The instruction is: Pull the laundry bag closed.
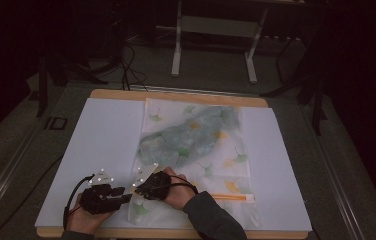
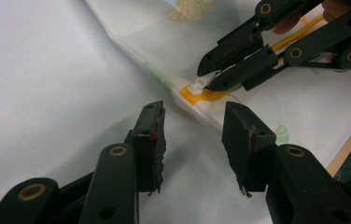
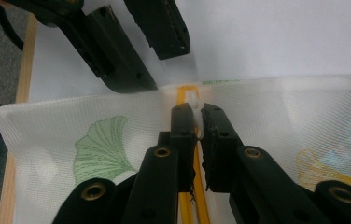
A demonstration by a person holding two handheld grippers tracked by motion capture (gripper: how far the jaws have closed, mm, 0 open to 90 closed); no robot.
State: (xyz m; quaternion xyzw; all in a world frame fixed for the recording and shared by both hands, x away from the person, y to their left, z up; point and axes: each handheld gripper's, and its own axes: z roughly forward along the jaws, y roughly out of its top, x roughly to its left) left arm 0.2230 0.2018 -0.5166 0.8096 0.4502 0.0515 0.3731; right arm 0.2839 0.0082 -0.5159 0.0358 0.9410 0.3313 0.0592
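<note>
Both grippers meet at the mesh bag's (image 1: 196, 145) seven-o'clock corner: right gripper (image 3: 198, 116) pinches the white zipper slider (image 2: 197, 86); left gripper (image 2: 193, 122) gapes, empty.

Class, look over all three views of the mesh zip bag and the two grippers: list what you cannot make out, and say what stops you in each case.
- What the blue-green cloth inside the mesh bag is: high view, veiled by the mesh.
- The white zip slider: right gripper view, mostly covered by the right gripper shut on it.
- The bag's nearest edge: high view, hidden by the hand and sleeve.
- The left gripper: high view, too dark to show how its jaws stand.
</note>
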